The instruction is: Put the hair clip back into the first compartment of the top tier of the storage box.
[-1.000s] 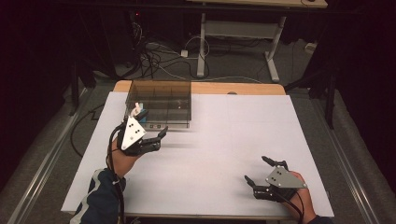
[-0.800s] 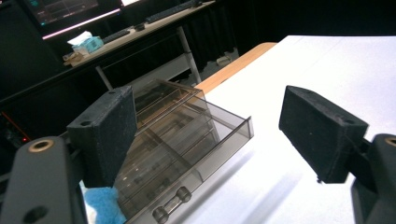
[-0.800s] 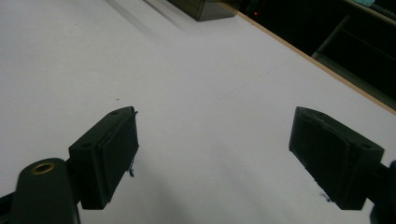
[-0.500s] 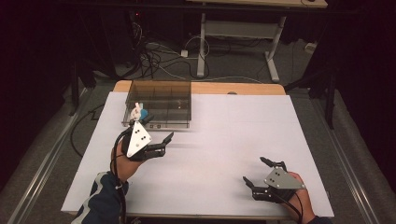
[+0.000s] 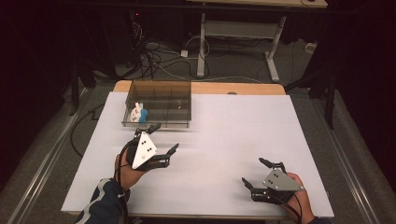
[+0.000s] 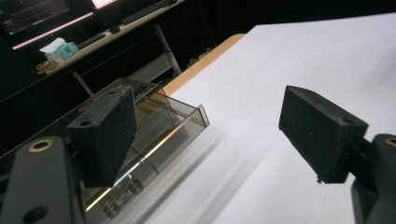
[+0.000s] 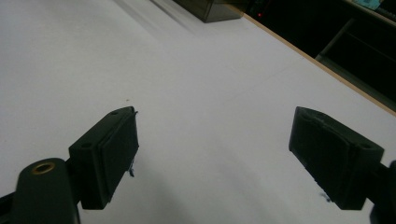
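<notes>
**Both tools empty, the tray near my left one**

Nearest to me, my right tool [image 5: 258, 173] is resting low on the white-covered bench [image 5: 224, 140] at its near right, with my hand behind it and its grey plate facing up. Its jaws are standing wide apart with nothing between them; in the right gripper view I am seeing only bare white surface between the two black pads [image 7: 116, 149]. It is lying well apart from anything to handle, so I judge it is idling rather than taking part.

Further in and to the left, my left tool [image 5: 164, 138] is hanging above the bench, tilted so that its grey three-cornered plate is facing the camera and its jaws are pointing forward and to the right. These jaws are spread too, and they are gripping nothing. My sleeve is coming in from the near edge below it.

Just beyond that tool, the clear compartment tray [image 5: 159, 109] is sitting near the far left of the bench. In the left gripper view its smoky wall [image 6: 159, 135] is showing just behind the left pad. A small white and blue item [image 5: 138, 112] is already lying in a left-hand compartment; I cannot tell what it is. The other compartments are looking mostly bare, though small dark bits are too faint to name.

As I judge it, one placing is done, and no further loose piece is lying on the bench for either tool.
</notes>
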A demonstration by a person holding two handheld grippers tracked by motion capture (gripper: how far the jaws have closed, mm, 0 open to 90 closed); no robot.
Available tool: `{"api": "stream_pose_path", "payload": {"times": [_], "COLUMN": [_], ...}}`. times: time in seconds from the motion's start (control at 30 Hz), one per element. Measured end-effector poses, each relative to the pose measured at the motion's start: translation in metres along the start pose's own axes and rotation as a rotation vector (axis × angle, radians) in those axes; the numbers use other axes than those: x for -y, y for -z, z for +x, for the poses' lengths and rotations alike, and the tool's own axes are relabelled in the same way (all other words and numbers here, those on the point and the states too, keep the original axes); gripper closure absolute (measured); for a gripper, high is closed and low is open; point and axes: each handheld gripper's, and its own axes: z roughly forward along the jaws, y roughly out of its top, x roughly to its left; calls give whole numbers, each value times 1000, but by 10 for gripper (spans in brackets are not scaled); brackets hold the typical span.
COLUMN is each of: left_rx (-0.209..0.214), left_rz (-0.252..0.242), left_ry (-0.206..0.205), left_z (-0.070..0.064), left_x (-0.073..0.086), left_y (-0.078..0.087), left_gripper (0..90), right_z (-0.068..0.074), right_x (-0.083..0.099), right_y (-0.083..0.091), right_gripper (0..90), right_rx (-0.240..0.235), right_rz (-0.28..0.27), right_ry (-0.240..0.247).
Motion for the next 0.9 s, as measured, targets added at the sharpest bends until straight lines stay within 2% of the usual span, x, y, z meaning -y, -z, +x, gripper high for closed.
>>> {"api": "stream_pose_path", "payload": {"times": [0.17,0.27,0.63,0.7,0.77,0.9], "left_rx": [-12,-4,59,75,80,101], "left_rz": [10,26,101,118,145,174], "left_ry": [2,-2,-9,2,9,47], "left_z": [-6,-9,-20,-20,-21,-22], "left_x": [11,18,42,47,53,64], "left_y": [2,2,2,3,4,8], "left_gripper": [188,188,187,185,146,145], "right_z": [2,3,4,4,4,4], "right_x": [-1,-1,-1,0,0,2], "right_y": [-1,-2,-3,-3,-2,2], "right_gripper": [167,167,167,167,167,168], "right_rx": [-4,-7,-11,-12,-11,0], "right_rz": [1,1,5,7,10,12], "right_ry": [6,10,15,15,15,10]}}
